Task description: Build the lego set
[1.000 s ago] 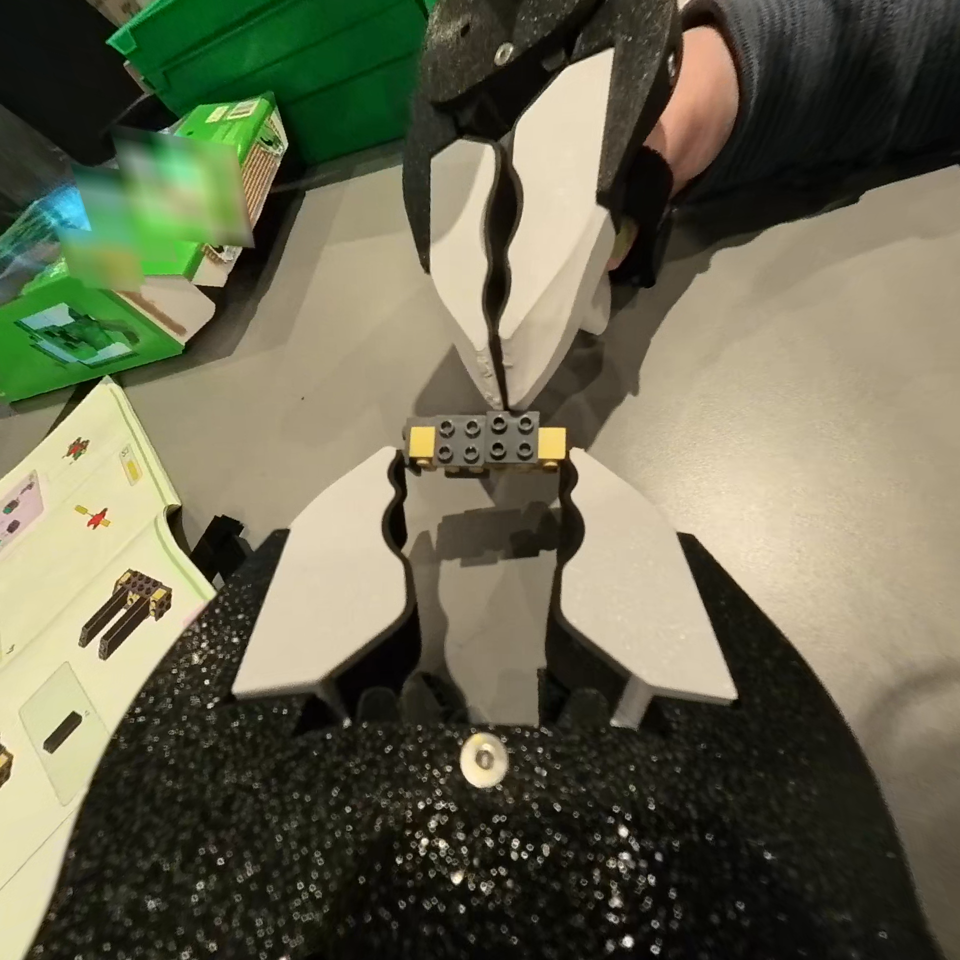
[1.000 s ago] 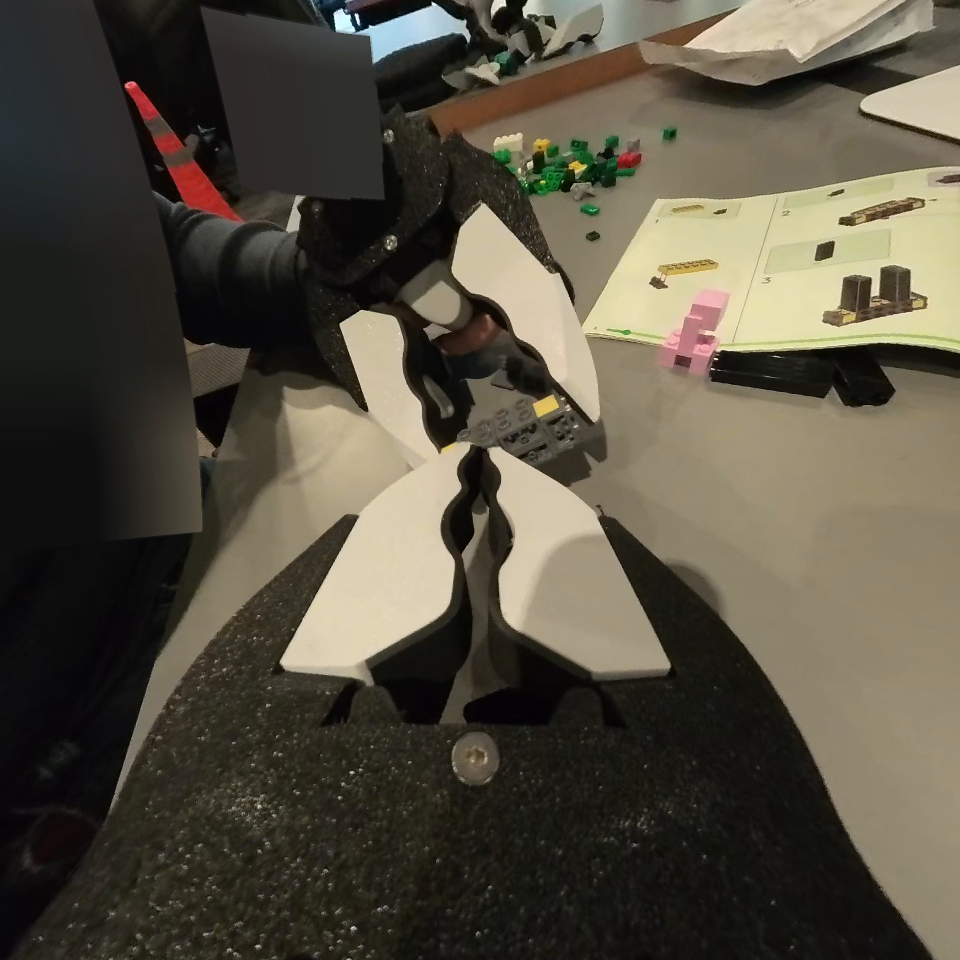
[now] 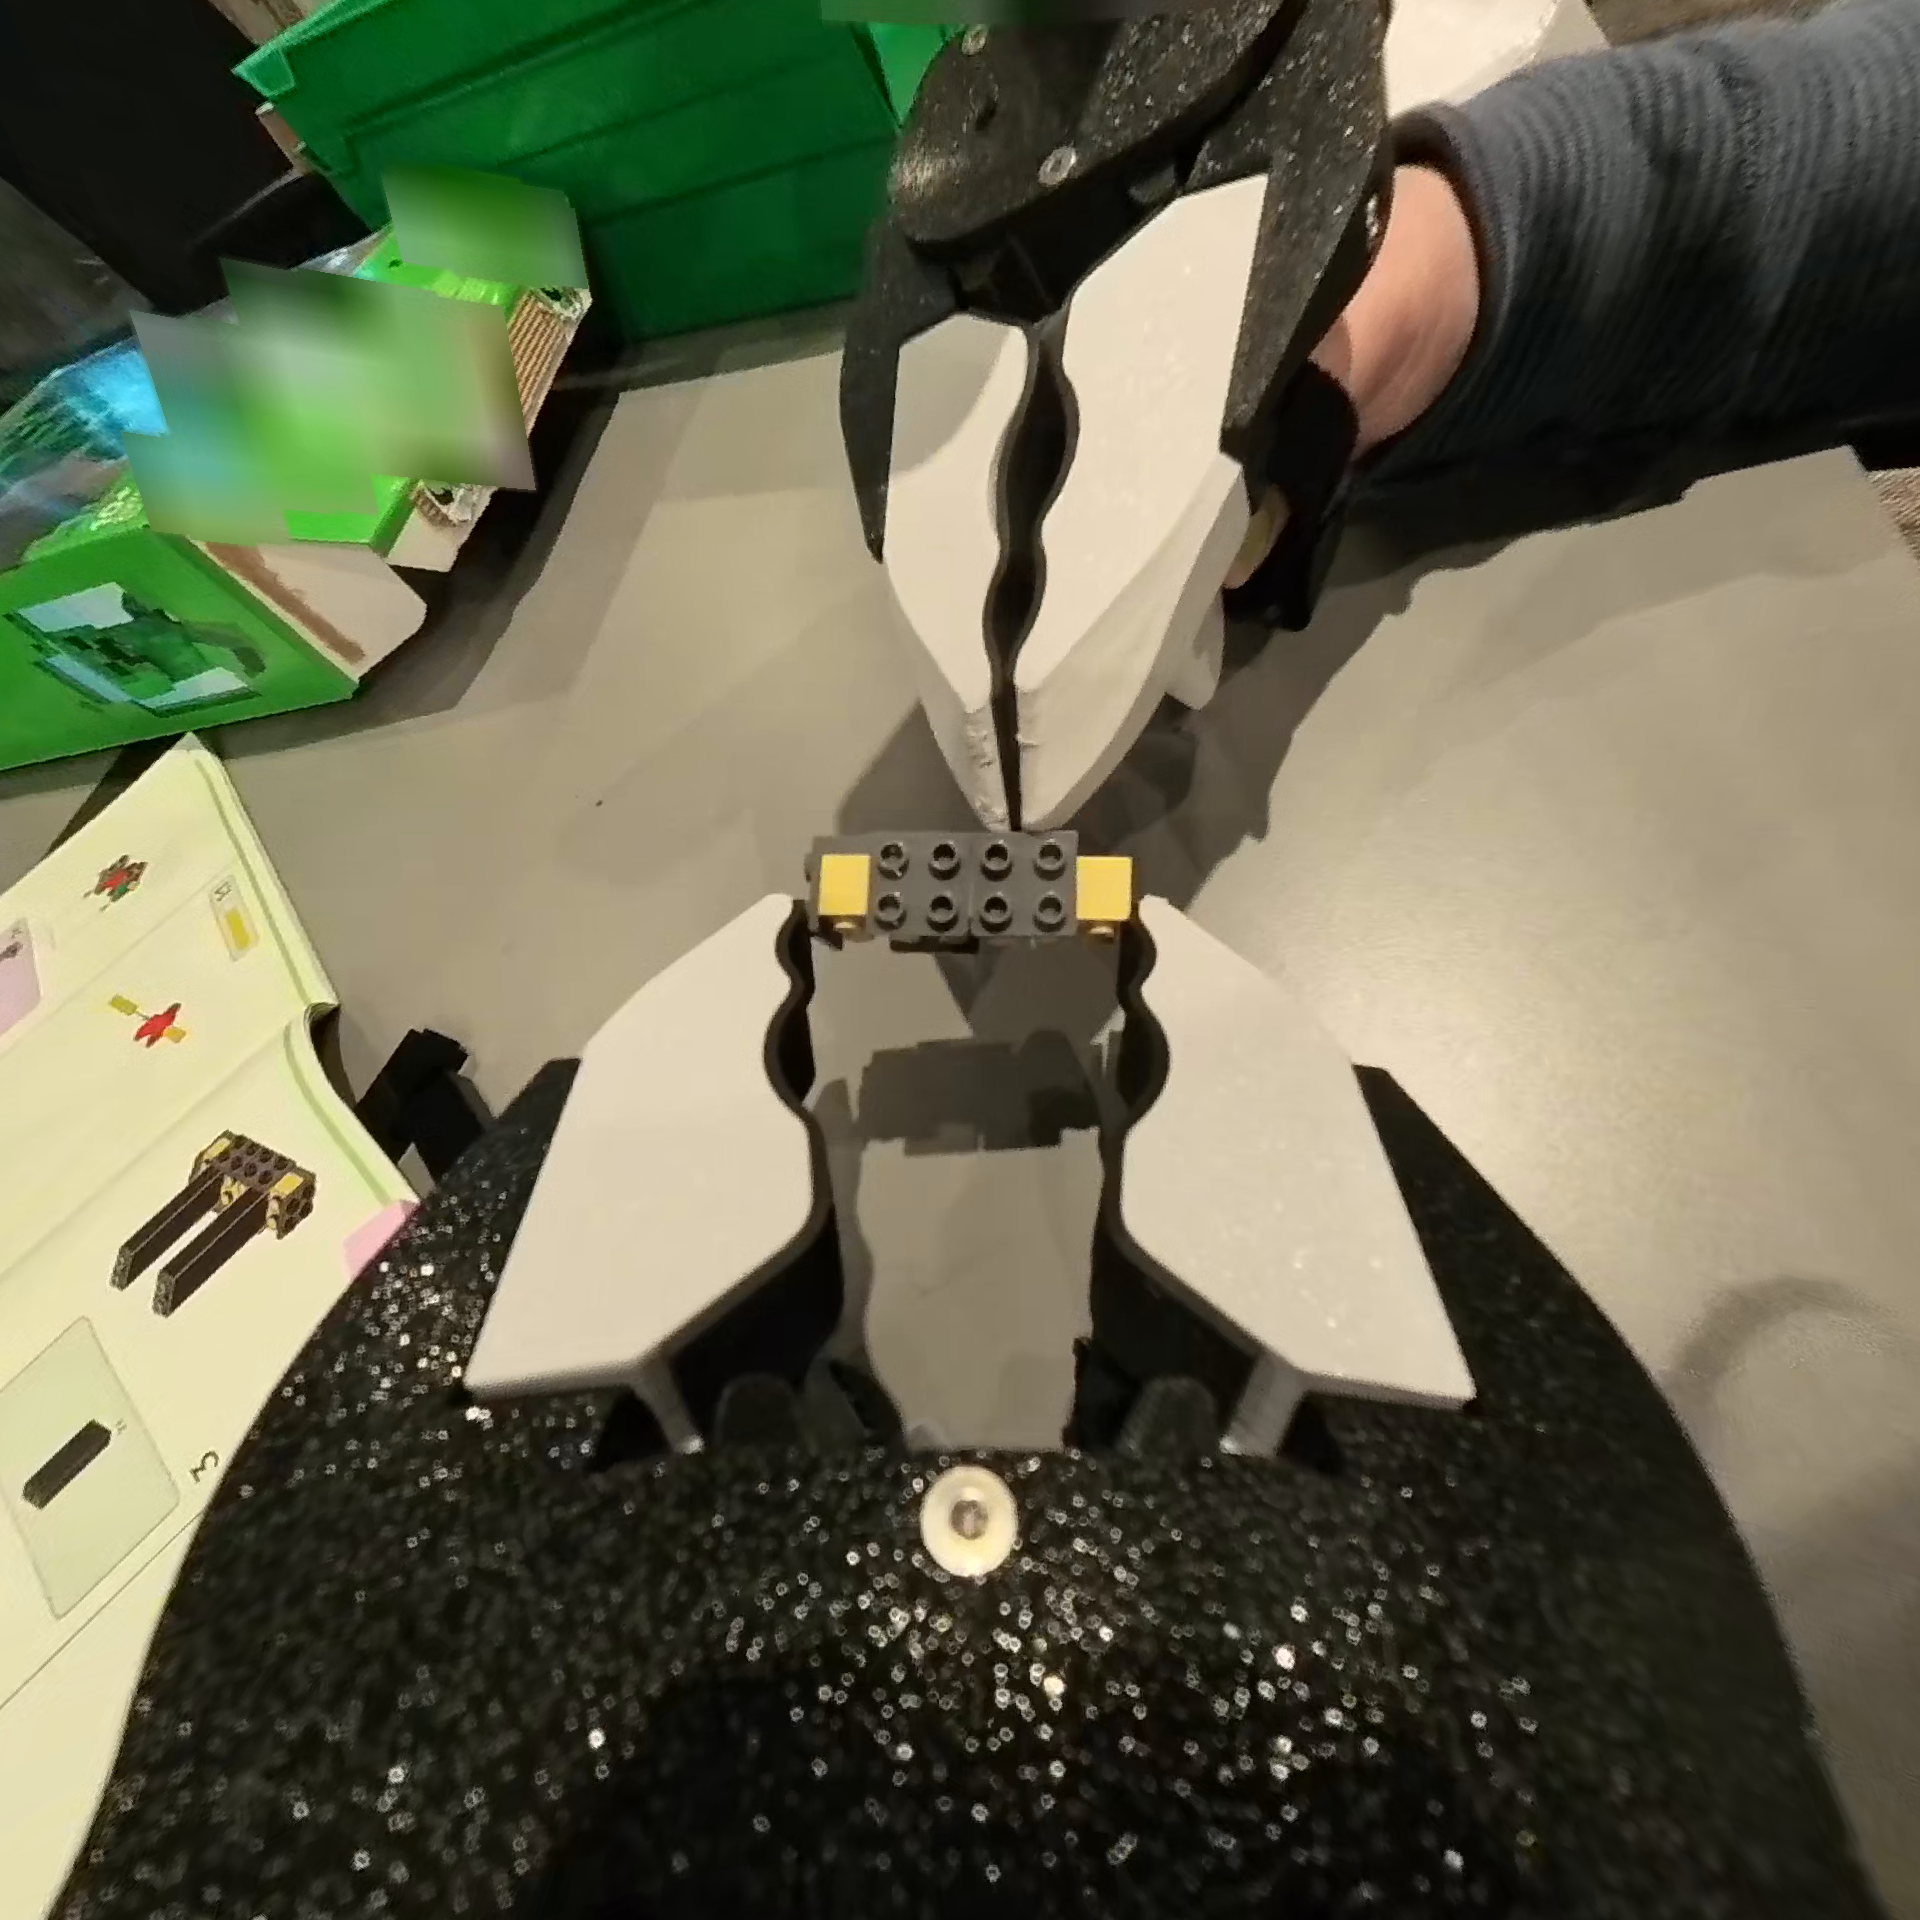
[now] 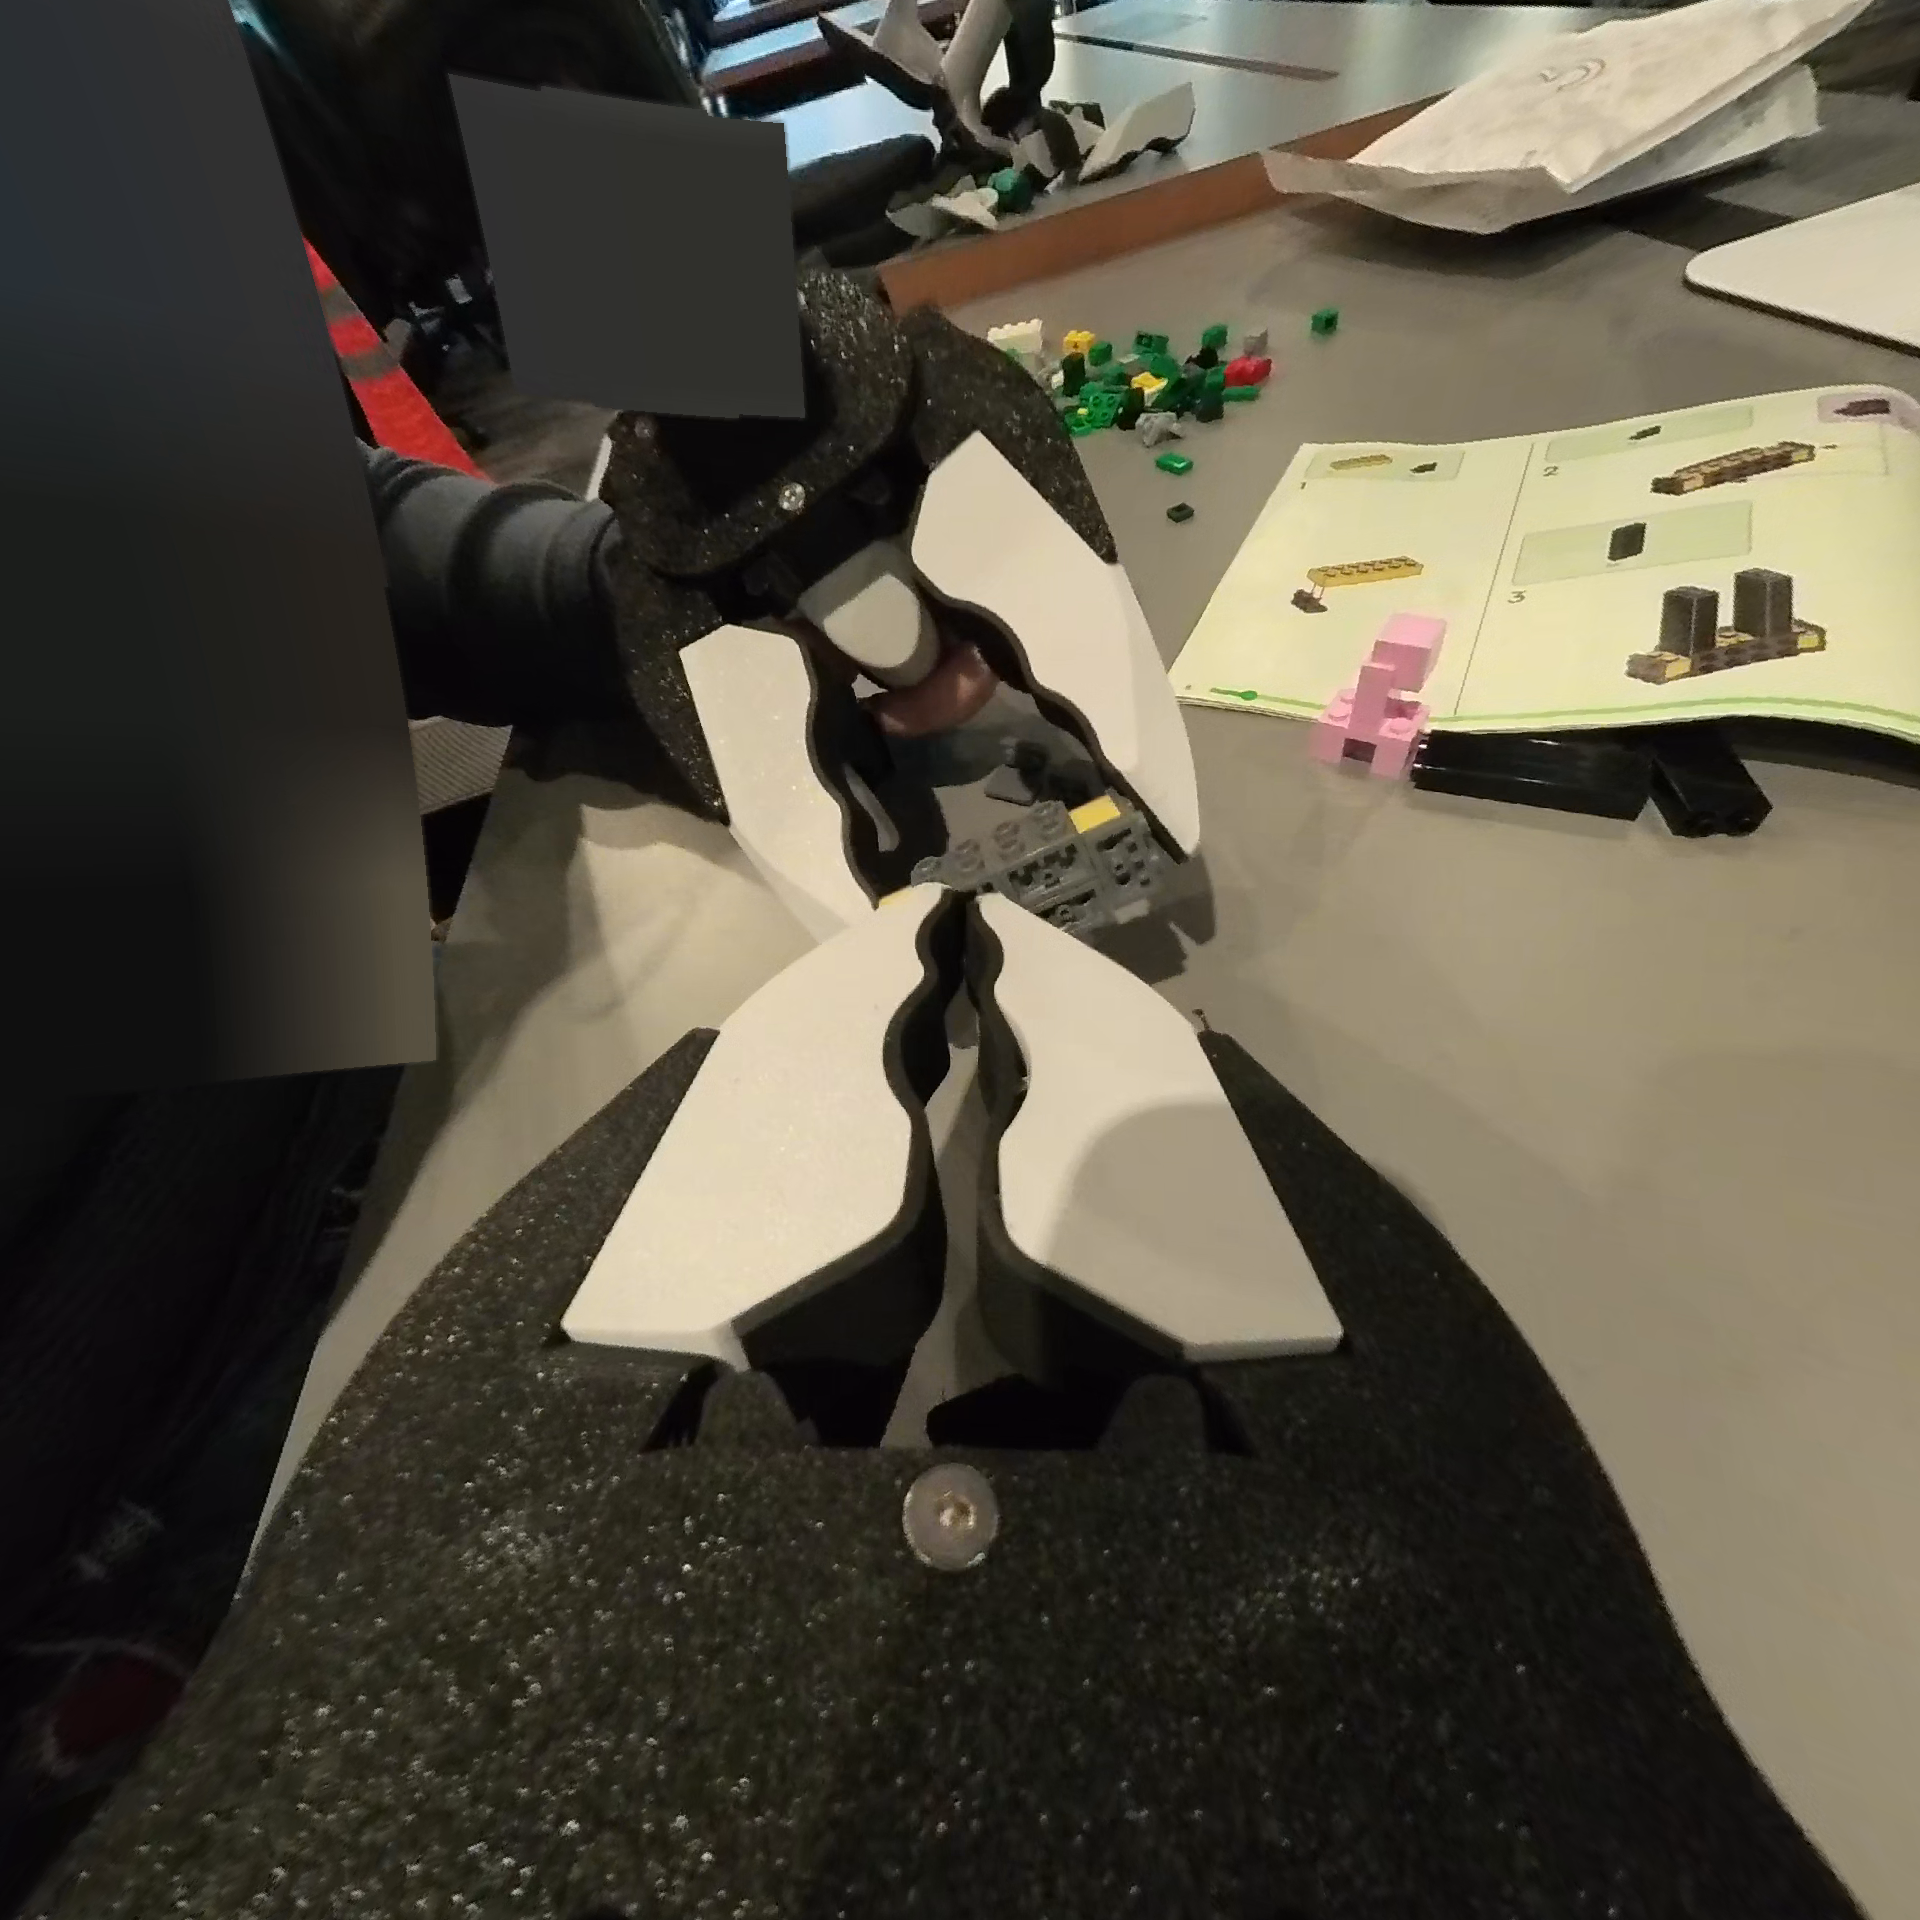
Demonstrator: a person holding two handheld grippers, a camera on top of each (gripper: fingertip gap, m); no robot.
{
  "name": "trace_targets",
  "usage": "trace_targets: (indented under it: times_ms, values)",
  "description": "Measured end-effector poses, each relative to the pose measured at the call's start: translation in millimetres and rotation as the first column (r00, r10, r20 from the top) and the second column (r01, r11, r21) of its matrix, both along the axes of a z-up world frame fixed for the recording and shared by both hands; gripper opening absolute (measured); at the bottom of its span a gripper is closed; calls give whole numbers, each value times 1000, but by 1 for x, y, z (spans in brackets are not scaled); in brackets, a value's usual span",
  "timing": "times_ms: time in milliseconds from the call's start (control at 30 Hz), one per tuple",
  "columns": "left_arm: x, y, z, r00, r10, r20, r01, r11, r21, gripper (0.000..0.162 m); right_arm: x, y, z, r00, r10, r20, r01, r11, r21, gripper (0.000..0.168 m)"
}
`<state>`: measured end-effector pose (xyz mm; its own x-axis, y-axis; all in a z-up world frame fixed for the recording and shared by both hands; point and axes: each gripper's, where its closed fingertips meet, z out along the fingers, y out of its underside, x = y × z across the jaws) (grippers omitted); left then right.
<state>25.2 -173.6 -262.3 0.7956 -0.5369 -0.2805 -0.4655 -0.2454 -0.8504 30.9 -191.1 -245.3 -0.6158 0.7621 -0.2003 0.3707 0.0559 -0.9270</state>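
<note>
1. At nine o'clock in the left wrist view, an open instruction booklet (image 3: 135,1195) was seen lying on the grey table (image 3: 1507,935), with green boxes (image 3: 177,644) at ten o'clock.
2. At the centre, the grey-and-yellow lego assembly (image 3: 977,891) was gripped at its two yellow ends by the left gripper (image 3: 971,925), whose fingers were spread only as wide as the piece.
3. At twelve o'clock, the right gripper (image 3: 1003,805) was pointed down at the assembly's far edge, its fingers pressed together; whether anything thin was pinched could not be told.
4. In the right wrist view, a pink lego figure (image 4: 1377,696) and black bricks (image 4: 1538,779) were seen at two o'clock, loose bricks (image 4: 1153,384) at one o'clock.
</note>
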Motion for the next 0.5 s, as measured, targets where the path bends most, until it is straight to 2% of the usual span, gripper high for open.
trace_targets:
  times_ms: [500]
  values:
    - [0,0,6,999,4,52,-4,1000,2,57,1,1,4,999,-7,-32,8,1000,12,0]
